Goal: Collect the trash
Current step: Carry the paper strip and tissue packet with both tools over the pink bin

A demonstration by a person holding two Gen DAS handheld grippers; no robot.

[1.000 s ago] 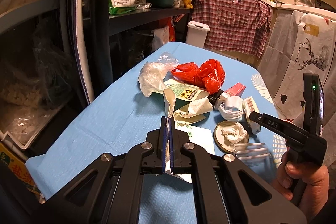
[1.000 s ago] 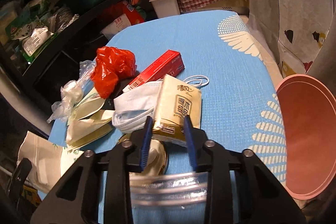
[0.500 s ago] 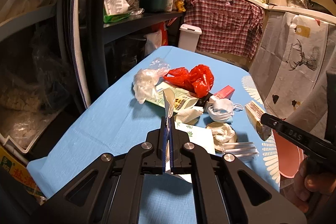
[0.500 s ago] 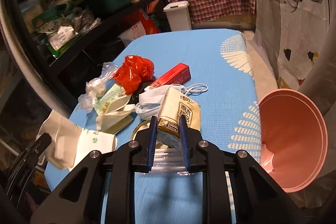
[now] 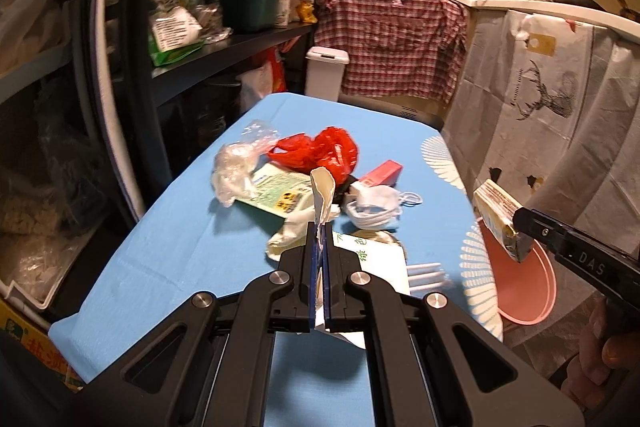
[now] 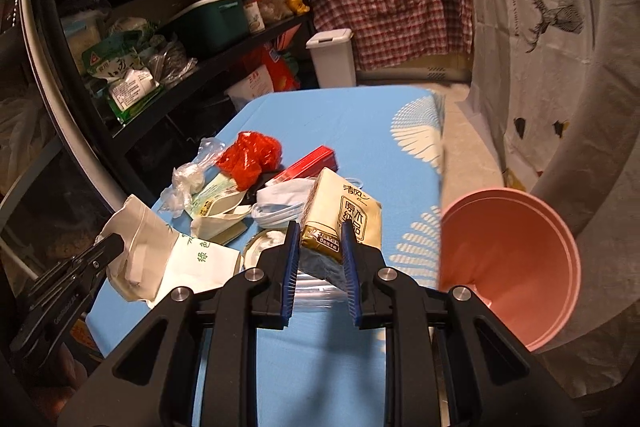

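Note:
My left gripper (image 5: 319, 239) is shut on the edge of a white paper bag (image 5: 374, 259) with green print, held above the near part of the blue table (image 5: 172, 247); the bag also shows in the right wrist view (image 6: 176, 259). My right gripper (image 6: 319, 239) is shut on a cream tissue pack (image 6: 344, 215), held above the table's right edge near a pink bin (image 6: 516, 263). In the left wrist view the pack (image 5: 498, 215) hangs above the bin (image 5: 520, 279).
On the table lie a red plastic bag (image 5: 324, 151), a clear plastic bag (image 5: 236, 167), a green-printed wrapper (image 5: 280, 191), a red box (image 5: 380, 173), a face mask (image 5: 374, 207) and clear tubes (image 5: 426, 273). Dark shelving (image 5: 224, 43) stands left; a white bin (image 5: 326, 75) stands behind.
My right gripper has lifted the tissue pack off the table and carried it right, towards the pink bin. My left gripper still holds the paper bag.

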